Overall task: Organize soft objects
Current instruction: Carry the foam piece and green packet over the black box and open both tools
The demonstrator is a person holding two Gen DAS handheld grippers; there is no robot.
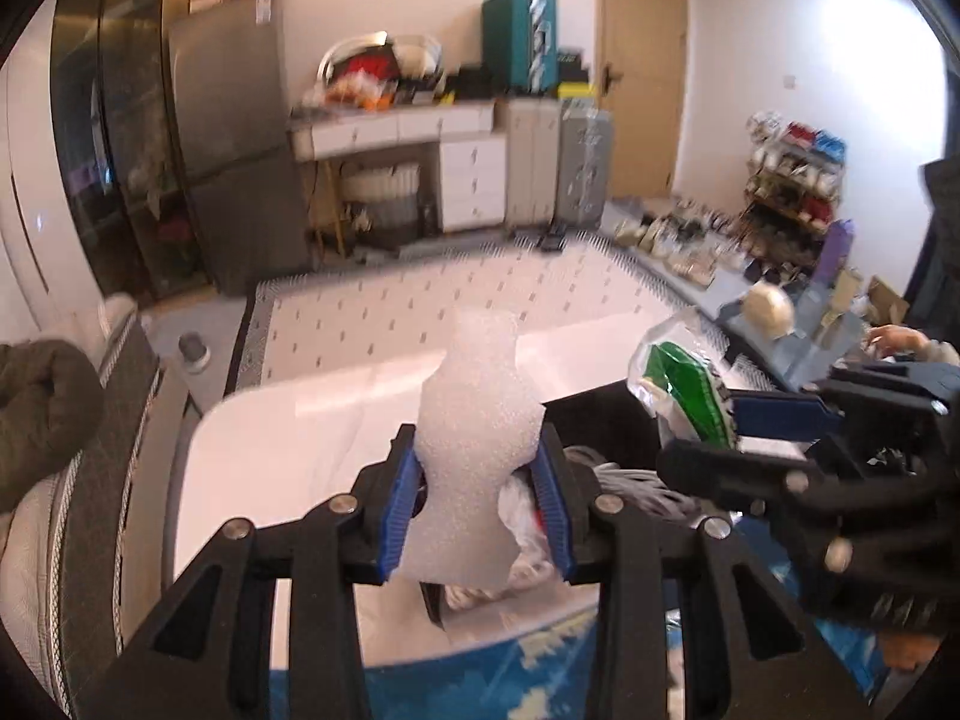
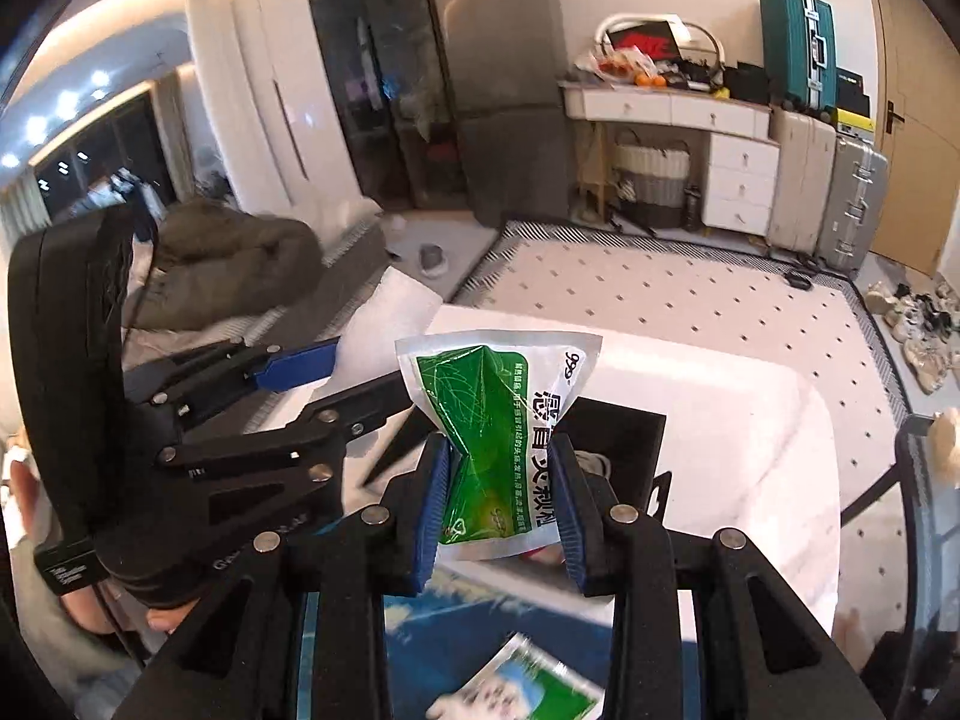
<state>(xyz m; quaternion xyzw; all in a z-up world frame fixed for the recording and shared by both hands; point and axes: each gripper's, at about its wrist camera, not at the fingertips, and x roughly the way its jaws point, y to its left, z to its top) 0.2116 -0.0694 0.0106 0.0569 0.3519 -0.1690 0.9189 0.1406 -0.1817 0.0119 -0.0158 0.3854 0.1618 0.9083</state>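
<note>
My left gripper (image 1: 480, 474) is shut on a white foam sheet (image 1: 474, 420) and holds it upright above the black box (image 1: 600, 414). The box holds white soft items and a plastic bag. My right gripper (image 2: 501, 474) is shut on a green and silver medicine pouch (image 2: 498, 414), pinched at its middle, above the same black box (image 2: 624, 438). In the left wrist view the right gripper (image 1: 738, 414) shows at the right with the pouch (image 1: 684, 384). In the right wrist view the left gripper's blue finger (image 2: 294, 369) shows at the left with the foam sheet (image 2: 390, 312).
The box stands on a white marble table (image 1: 300, 438). A second green pouch (image 2: 522, 684) lies on a blue cloth (image 2: 444, 612) at the table's near edge. A dark jacket (image 2: 228, 258) lies on a sofa at the left. Suitcases (image 2: 828, 204) stand by the far wall.
</note>
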